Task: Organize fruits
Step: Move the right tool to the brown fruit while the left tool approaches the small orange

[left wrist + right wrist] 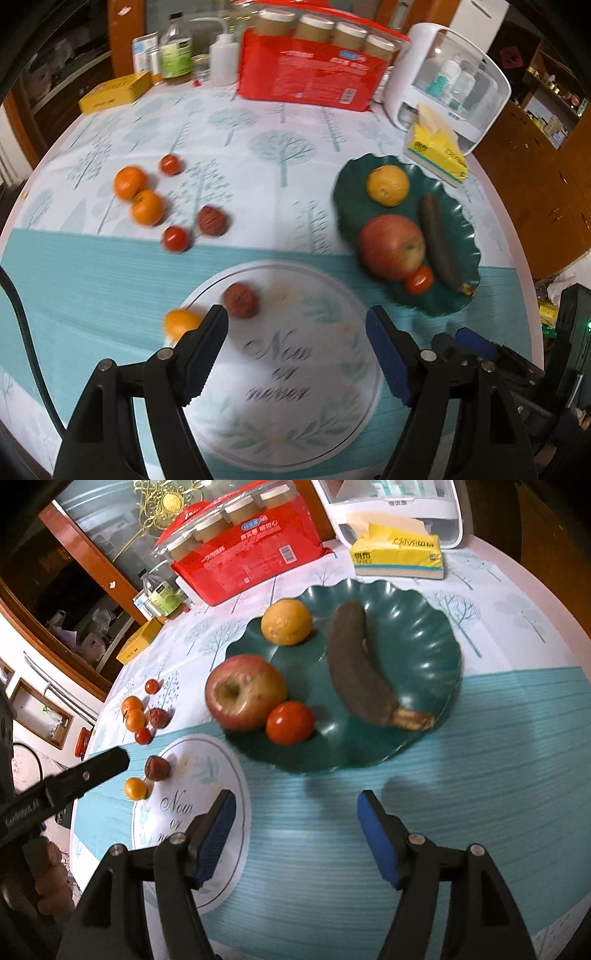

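Task partly done, by the look of it. Green plate (424, 602), centre of the right wrist view, holds banana (354, 664), apple (243, 690), orange (286, 622), tomato (290, 722). White plate (295, 369), lower centre, carries two small fruits at its rim. Five small fruits (147, 206) lie loose on the surface, upper left. Left gripper (295, 339) and right gripper (295, 830) both spread apart, holding nothing.

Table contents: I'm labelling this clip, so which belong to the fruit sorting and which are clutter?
Job:
dark green scalloped plate
white printed round plate
red apple
blackened banana
loose small oranges

Clutter:
red jar multipack
yellow tissue pack
yellow flat box
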`<state>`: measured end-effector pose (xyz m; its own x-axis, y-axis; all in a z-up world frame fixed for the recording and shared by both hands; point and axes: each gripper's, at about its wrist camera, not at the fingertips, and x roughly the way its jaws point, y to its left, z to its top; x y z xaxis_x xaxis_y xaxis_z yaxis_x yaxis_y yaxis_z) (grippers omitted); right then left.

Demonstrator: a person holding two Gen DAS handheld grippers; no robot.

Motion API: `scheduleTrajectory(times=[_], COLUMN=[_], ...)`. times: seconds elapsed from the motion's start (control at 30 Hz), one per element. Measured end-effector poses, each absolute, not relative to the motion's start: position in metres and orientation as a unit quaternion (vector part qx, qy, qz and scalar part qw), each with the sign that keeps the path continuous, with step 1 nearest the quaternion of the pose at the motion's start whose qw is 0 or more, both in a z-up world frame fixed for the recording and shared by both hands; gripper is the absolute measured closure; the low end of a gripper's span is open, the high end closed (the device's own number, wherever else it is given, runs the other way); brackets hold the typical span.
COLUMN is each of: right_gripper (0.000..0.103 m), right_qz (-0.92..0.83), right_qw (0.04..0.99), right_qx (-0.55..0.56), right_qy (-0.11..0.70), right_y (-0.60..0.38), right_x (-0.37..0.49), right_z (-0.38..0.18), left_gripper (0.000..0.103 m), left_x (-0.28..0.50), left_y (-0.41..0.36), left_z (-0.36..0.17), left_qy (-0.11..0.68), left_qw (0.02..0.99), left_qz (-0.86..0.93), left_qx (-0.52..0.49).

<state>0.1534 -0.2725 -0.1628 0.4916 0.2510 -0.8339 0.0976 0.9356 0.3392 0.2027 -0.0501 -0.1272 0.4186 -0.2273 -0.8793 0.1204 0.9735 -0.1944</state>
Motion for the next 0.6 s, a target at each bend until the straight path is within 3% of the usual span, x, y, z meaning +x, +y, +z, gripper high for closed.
scheduleTrajectory(times=[0.6], right_gripper=[0.034], right_qz=[0.045], right_qw=[0.837], right_qx=[0.184], right_qy=[0.513], right_y=[-0.182], right_x=[0.154], right_z=[-0.168], left_gripper=[0.027], left_x=[0.191], left_y=[0.053], left_z=[-0.137], left_qy=[0.551], left_qw=[0.826], left_qz=[-0.101], left_qx=[-0.052])
